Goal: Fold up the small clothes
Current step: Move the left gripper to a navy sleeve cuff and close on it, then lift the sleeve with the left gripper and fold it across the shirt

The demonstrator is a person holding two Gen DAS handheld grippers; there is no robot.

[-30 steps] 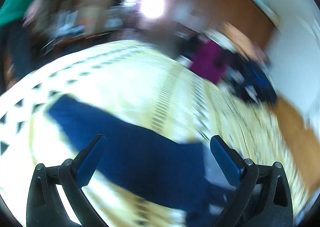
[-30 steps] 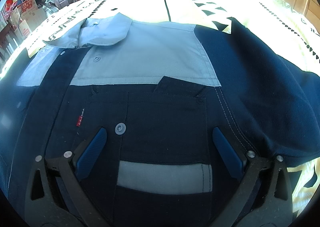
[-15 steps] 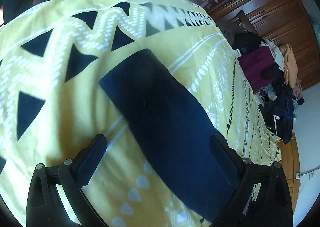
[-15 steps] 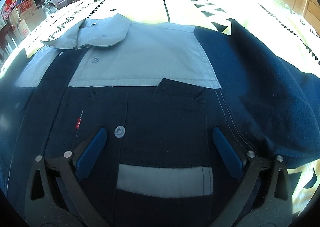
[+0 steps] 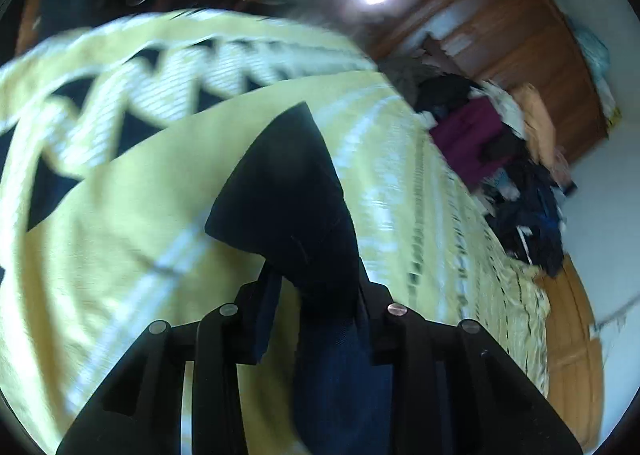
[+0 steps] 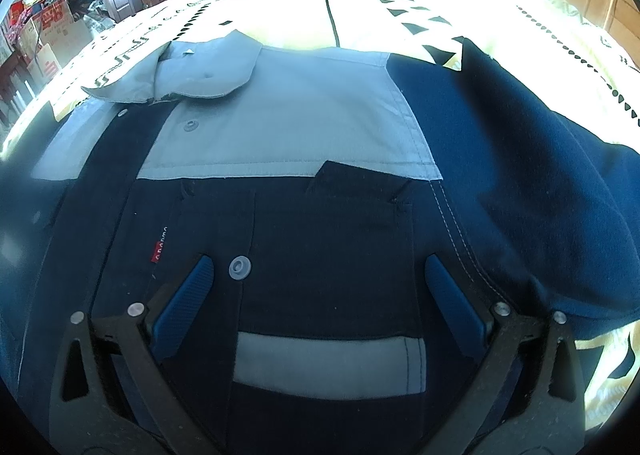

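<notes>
A small navy and light grey shirt (image 6: 304, 135) lies flat, front up, on a yellow patterned bedspread (image 6: 360, 15); its grey collar (image 6: 180, 75) is at the upper left. My right gripper (image 6: 320, 279) hovers open over the chest pocket, nothing between its blue pads. In the left wrist view my left gripper (image 5: 316, 295) is shut on the navy sleeve (image 5: 288, 195), whose cuff end sticks up and forward from the jaws above the bedspread (image 5: 120, 235).
A pile of clothes, one purple (image 5: 472, 135), lies past the bed's far edge before a wooden wardrobe (image 5: 500, 35). Cardboard boxes (image 6: 48, 31) stand at the far left in the right wrist view. A wooden floor (image 5: 572, 355) shows at the right.
My left gripper has closed on the navy sleeve, which lay flat between its open fingers half a second ago, and lifted it. The right gripper has stayed still and open.
</notes>
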